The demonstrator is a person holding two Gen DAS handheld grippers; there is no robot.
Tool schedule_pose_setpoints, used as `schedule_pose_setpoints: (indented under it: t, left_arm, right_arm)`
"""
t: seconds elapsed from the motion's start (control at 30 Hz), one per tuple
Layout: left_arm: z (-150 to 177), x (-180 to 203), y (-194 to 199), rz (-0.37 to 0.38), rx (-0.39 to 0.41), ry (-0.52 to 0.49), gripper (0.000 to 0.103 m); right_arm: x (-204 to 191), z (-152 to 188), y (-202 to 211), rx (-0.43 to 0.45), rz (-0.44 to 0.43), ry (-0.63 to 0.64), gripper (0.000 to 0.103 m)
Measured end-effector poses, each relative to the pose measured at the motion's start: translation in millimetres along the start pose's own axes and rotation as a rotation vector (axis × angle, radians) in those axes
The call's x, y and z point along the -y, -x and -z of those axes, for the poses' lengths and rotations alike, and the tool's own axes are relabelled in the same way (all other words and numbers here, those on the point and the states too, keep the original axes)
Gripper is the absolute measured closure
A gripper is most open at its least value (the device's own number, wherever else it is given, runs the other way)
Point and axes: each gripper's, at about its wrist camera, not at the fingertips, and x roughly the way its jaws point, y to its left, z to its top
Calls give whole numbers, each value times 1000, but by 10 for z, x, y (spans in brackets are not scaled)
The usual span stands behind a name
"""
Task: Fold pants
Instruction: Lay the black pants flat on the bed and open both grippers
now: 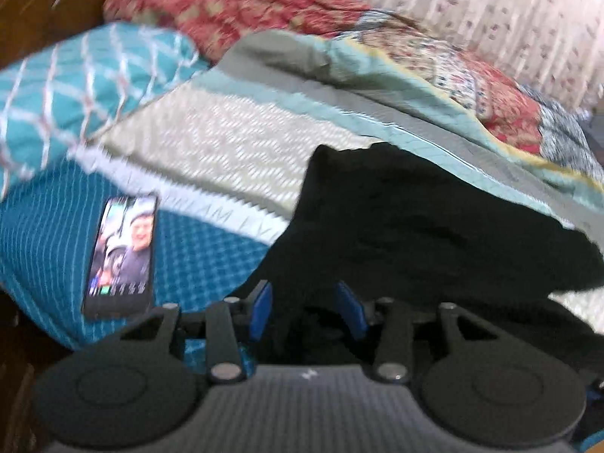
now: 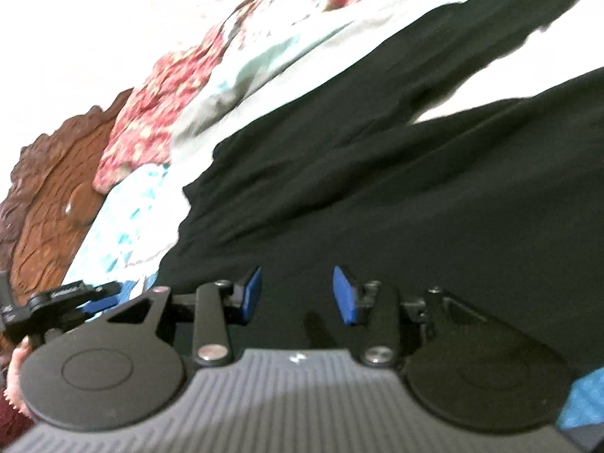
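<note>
While the black pants lie spread on the bed, both tools, left tool and right tool, are held spread at six o'clock; waistband gripping is judged next

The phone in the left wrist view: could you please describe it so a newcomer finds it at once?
Start from the bed's patterned bedspread, then go to its dark teal part at the left. The phone lies flat there, left of the black pants. It alone is hard, rectangular and has a lit screen.
</note>
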Motion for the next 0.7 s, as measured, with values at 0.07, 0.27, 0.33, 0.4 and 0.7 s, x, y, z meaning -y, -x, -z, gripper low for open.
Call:
schedule_pose_setpoints:
  t: [0.07, 0.27, 0.33, 0.4, 0.7]
  left_arm:
    - [18, 156, -40, 5, 5, -41, 63]
    - [57, 464, -118, 31, -18, -103, 63]
    - [91, 520, -145, 29, -31, -116, 63]
    - [117, 556, -158, 21, -39, -128, 63]
    - [231, 604, -211, 5, -78, -152, 60]
  right_arm:
    - [78, 21, 69, 28, 36, -2, 58]
    - [359, 79, 218, 80, 136, -41, 58]
    - [453, 120, 249, 88, 154, -63, 58]
    - [510, 162, 253, 89, 169, -82, 57]
    - [926, 270, 387, 81, 143, -183, 57]
